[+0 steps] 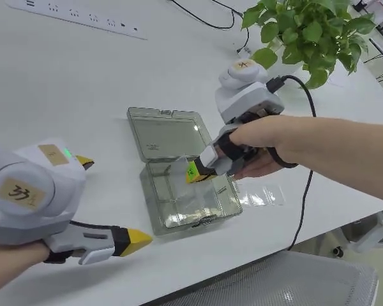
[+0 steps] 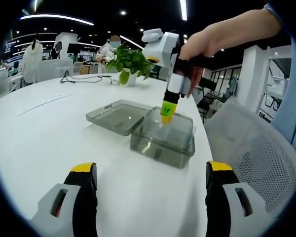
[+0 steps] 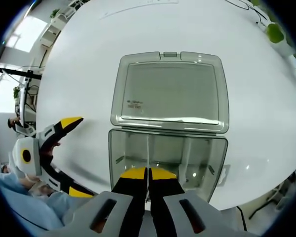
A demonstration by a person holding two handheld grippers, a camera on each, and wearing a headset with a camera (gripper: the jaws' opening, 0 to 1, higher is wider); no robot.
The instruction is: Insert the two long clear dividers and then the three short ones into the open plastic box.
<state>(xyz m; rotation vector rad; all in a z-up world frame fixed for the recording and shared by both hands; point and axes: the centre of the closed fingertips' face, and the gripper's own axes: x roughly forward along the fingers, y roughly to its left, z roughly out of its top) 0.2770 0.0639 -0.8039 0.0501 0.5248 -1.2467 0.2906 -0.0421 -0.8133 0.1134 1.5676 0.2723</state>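
Holding a divider over the box: misalignment is the risk

The right tool (image 3: 148,173) is closed on a thin clear plastic divider (image 3: 148,148), held upright inside the open grey-tinted plastic box (image 3: 116,148) at frame centre. If the divider is tilted, it could be jammed short of its slots, or the light box dragged. The left tool (image 2: 150,168) is held open and empty at lower left, so nothing steadies the box. More clear dividers (image 1: 262,196) lie to the right of the box on the white worktop (image 1: 64,95).
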